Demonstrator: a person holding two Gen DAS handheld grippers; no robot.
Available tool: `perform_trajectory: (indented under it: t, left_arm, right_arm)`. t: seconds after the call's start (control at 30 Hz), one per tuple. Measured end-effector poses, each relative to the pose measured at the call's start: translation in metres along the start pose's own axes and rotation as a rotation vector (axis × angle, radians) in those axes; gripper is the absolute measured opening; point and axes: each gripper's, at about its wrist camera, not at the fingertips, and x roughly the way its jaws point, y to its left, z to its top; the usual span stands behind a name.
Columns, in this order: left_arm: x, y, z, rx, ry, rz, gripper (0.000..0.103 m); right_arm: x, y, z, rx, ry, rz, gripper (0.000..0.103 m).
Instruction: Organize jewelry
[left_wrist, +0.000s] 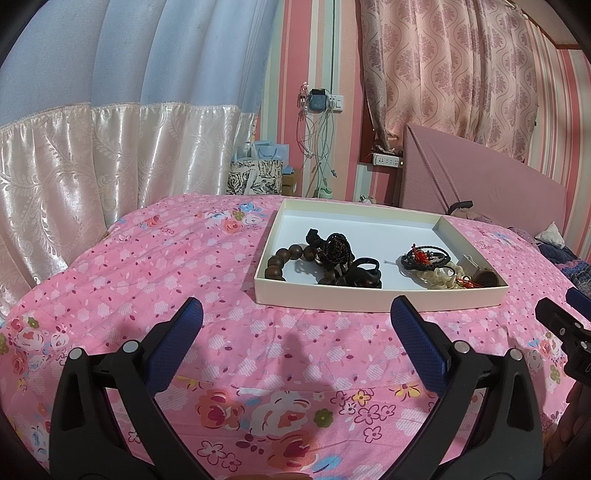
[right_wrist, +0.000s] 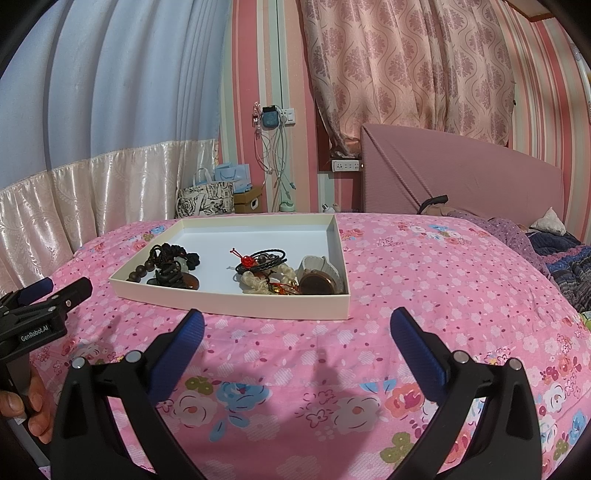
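A shallow cream box (left_wrist: 317, 295) (right_wrist: 229, 304) lies on the pink floral bedspread. Inside, on the left, lies a brown wooden bead bracelet (left_wrist: 282, 260) (right_wrist: 138, 273) tangled with black cords (left_wrist: 334, 247) (right_wrist: 171, 258). On the right lie black braided bracelets with a red knot (left_wrist: 424, 256) (right_wrist: 260, 260), a cream lace scrunchie (left_wrist: 437, 277) (right_wrist: 266, 282) and a round brown piece (right_wrist: 316, 285). My left gripper (left_wrist: 297, 314) hangs open in front of the box's near wall, empty. My right gripper (right_wrist: 297, 325) is open and empty too, short of the box's near right corner.
The bedspread (left_wrist: 147, 266) (right_wrist: 424, 277) stretches around the box. A pink headboard (left_wrist: 480, 177) and a dark crumpled blanket (right_wrist: 565, 266) lie to the right. Curtains (left_wrist: 92, 147), bags (left_wrist: 255, 177) and hanging cables (left_wrist: 321, 140) stand beyond the bed. A hand (right_wrist: 26, 402) holds the left gripper.
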Motion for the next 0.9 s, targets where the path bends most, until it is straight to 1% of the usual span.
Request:
perform_trajectory:
  t: [0.9]
  left_arm:
    - [0.0030,-0.0007,-0.0040,0.003,0.001,-0.002,0.100]
  right_arm:
    - [-0.0008,-0.0003,-0.0001,-0.001,0.000,-0.001,0.101]
